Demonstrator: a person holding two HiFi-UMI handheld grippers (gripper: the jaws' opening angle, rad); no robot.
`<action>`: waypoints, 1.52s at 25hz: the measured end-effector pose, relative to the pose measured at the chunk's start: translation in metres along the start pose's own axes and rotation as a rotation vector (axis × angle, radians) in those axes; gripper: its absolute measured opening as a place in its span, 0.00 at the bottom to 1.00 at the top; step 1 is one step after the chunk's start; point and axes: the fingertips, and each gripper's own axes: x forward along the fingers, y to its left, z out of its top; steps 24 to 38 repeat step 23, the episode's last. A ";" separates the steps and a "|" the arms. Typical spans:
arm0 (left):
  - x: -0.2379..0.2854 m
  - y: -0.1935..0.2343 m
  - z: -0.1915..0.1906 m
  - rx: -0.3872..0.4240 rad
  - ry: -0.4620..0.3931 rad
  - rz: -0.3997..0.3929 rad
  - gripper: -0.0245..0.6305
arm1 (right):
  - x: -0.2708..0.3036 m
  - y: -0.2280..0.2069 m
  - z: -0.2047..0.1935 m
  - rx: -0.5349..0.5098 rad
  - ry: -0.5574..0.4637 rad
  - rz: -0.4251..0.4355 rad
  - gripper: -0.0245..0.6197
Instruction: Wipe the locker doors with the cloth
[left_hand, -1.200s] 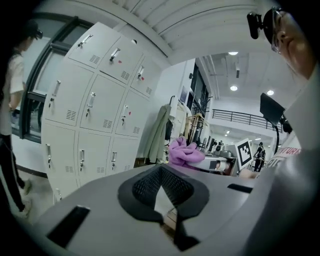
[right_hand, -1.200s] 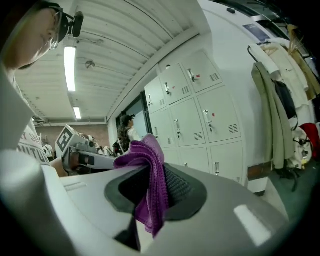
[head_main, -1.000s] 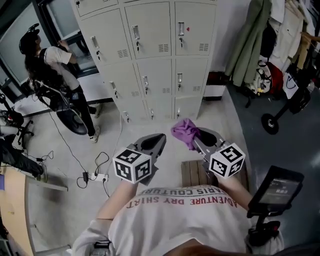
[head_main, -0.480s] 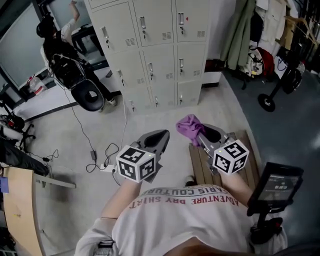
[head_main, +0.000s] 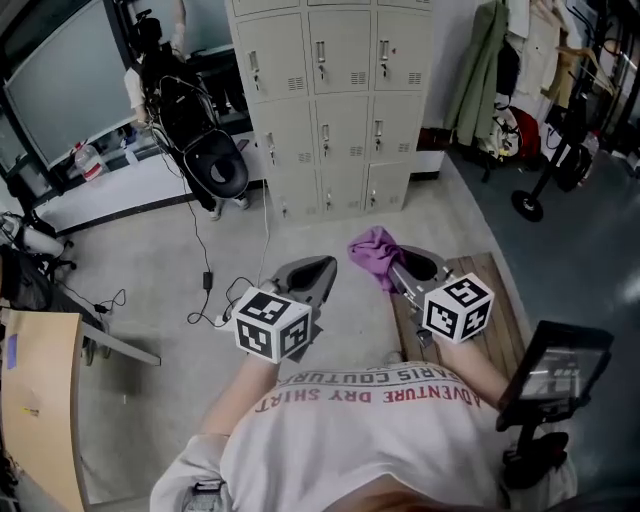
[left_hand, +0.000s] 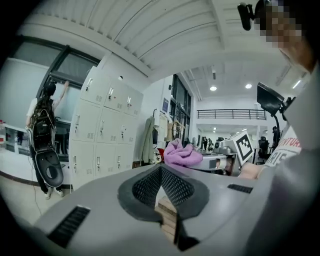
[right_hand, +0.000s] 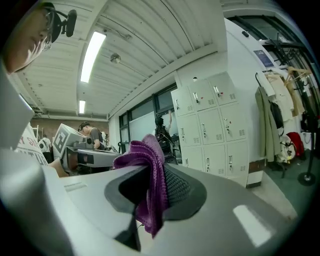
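Purple cloth (head_main: 372, 248) sits bunched and pinched tight between the fingers of the right gripper (head_main: 392, 268), held up in the air well apart from the bank of beige metal lockers (head_main: 325, 100) across the floor. The left gripper (head_main: 326, 264) has its fingers closed together on nothing. Wiping looks not yet begun, so every door is left to do.

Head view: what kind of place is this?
Probably a workplace or lab locker corner: a bank of metal lockers, coats hanging beside them, and a cable trailing across the bare floor.
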 end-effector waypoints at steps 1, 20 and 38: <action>-0.010 -0.002 0.000 0.000 -0.008 0.001 0.04 | -0.002 0.009 0.001 -0.002 -0.002 0.001 0.15; -0.051 -0.022 0.008 -0.027 -0.022 0.007 0.04 | -0.021 0.050 0.017 0.010 -0.001 0.018 0.15; -0.058 -0.025 -0.007 -0.025 -0.022 0.002 0.04 | -0.025 0.058 0.006 0.002 -0.010 0.014 0.15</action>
